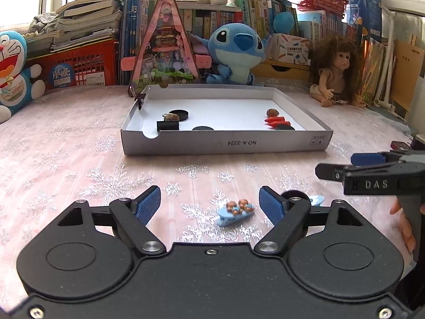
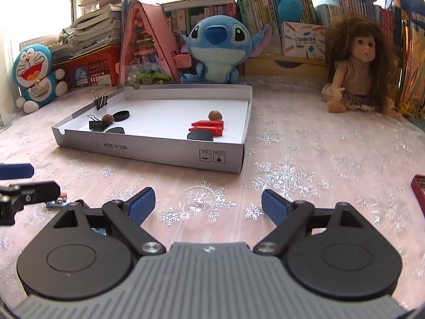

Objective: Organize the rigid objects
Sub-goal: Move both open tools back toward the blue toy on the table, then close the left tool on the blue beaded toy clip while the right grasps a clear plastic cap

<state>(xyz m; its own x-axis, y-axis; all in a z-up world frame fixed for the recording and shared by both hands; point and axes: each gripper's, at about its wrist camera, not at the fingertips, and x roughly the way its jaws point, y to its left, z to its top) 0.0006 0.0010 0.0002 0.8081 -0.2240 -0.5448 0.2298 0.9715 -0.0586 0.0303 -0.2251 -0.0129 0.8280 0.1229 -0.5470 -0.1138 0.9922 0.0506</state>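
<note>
Left wrist view: left gripper [image 1: 209,203] gapes wide, blue hair clip [image 1: 235,210] on the counter [image 1: 79,164] between its fingers, untouched; another clip half hidden at three o'clock. Right wrist view: right gripper [image 2: 208,204] spread open, empty; tray [image 2: 148,151] at eleven o'clock.

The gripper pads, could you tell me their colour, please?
Blue pads, clearest in the left wrist view.

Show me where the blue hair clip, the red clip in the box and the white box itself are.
blue hair clip [image 1: 235,210], left wrist view, on its decorated top.
red clip [image 2: 208,127], right wrist view, on the middle of its body.
white box [image 2: 170,151], right wrist view, on its printed front wall.
</note>
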